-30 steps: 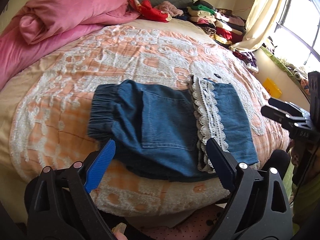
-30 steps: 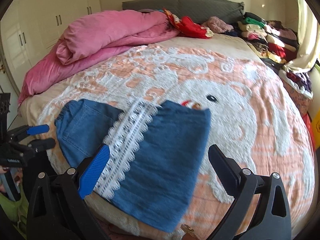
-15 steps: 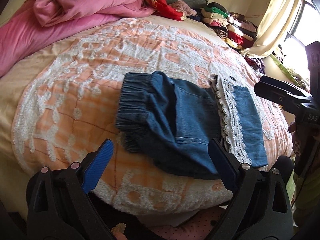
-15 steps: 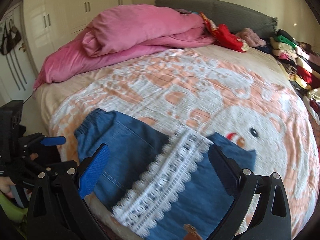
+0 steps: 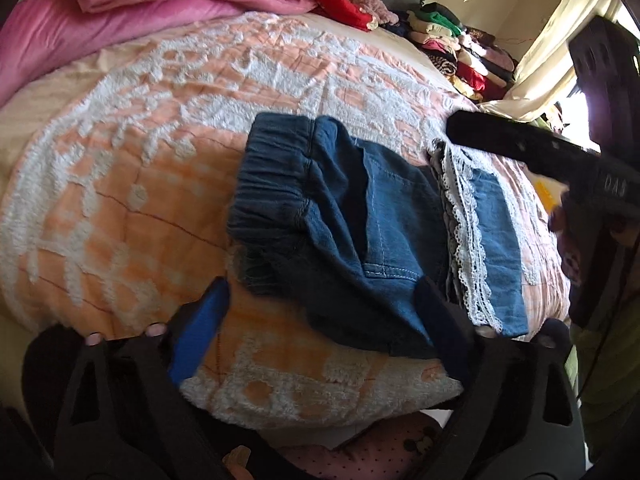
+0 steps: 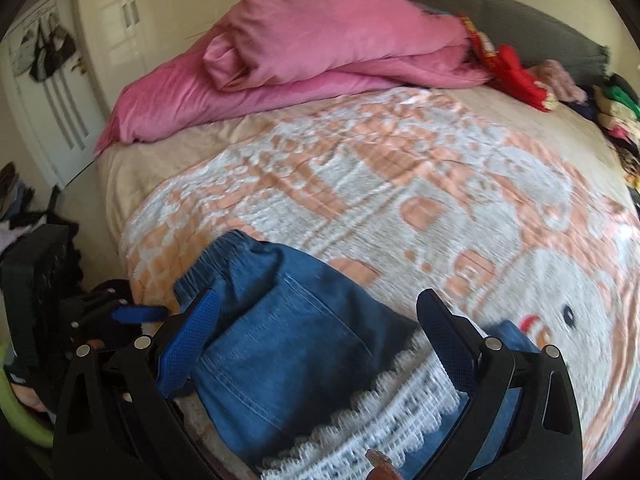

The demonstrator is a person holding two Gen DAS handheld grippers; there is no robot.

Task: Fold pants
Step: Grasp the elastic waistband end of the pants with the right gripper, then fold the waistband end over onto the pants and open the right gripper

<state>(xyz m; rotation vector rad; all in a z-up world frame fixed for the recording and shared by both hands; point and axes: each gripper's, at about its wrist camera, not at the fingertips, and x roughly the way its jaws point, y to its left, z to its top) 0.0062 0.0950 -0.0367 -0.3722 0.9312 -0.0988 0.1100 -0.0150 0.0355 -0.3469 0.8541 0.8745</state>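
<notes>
Folded blue denim pants [image 5: 352, 216] with a white lace trim [image 5: 464, 236] lie near the front edge of the bed; the elastic waistband [image 5: 276, 188] faces left. They also show in the right wrist view [image 6: 288, 344]. My left gripper [image 5: 320, 328] is open and empty, just above the pants' near edge. My right gripper [image 6: 320, 340] is open and empty, hovering over the pants and lace trim [image 6: 400, 412]. The right gripper's body shows at the right of the left wrist view [image 5: 560, 160]; the left gripper shows at the left of the right wrist view [image 6: 132, 314].
The bed has an orange-and-white blanket [image 5: 160, 120]. A pink duvet [image 6: 320, 52] is heaped at the back left. Stacks of folded clothes [image 5: 460, 48] sit at the back right by a curtain. White closet doors [image 6: 120, 20] stand left of the bed.
Both grippers have moved in lower and closer over the pants. The right gripper has swung left toward the waistband end. The pants lie as before.
</notes>
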